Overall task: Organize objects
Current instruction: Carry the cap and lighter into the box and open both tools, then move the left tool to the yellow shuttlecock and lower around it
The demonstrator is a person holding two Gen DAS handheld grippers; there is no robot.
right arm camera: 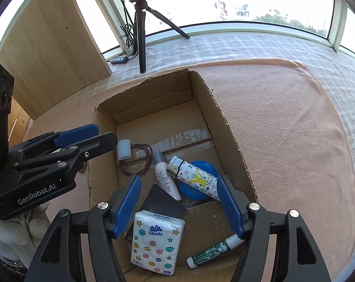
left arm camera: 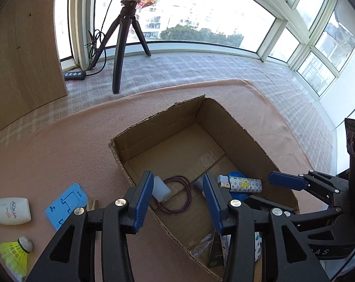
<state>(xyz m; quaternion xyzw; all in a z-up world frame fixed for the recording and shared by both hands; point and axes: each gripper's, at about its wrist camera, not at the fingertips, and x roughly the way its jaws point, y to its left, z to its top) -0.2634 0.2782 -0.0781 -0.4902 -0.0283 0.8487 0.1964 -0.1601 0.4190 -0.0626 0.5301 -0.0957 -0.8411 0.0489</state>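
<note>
- Cardboard box (left arm camera: 215,127), in the left wrist view, sits open-topped on the pink blanket (left arm camera: 60,152); its long axis runs from 6 o'clock toward 12, with the far corner tipped toward 1.
- Left gripper (left arm camera: 177,199) hangs over the box's near-left part, jaws apart with nothing pressed between the pads. A small translucent cap (left arm camera: 162,188) and a loop of purple hair ties (left arm camera: 177,195) lie on the box floor below the gap.
- Still outside, at 8 o'clock from the box, lie a blue phone stand (left arm camera: 66,204), an AQUA bottle (left arm camera: 10,211) and a yellow shuttlecock (left arm camera: 15,252).
- My judgement: the hand is clear after a drop, so the next pick is one of those three. Lift straight up past the ragged rim before swinging toward 8 o'clock.
- In the right wrist view, the right gripper (right arm camera: 177,209) is also spread, gripping nothing, above the near end of the box (right arm camera: 224,127).
- Below it lie a Vinda tissue pack (right arm camera: 157,242) on a dark card (right arm camera: 164,203), and a green-and-white lip balm (right arm camera: 215,250) whose long axis runs from 8 to 2 o'clock.
- A patterned lighter (right arm camera: 194,177) lies across a blue lid (right arm camera: 201,181), metal head toward 10 o'clock, beside a small white bottle (right arm camera: 165,178) with its cap toward 11.
- The left gripper (right arm camera: 79,136) shows at 9 o'clock.
</note>
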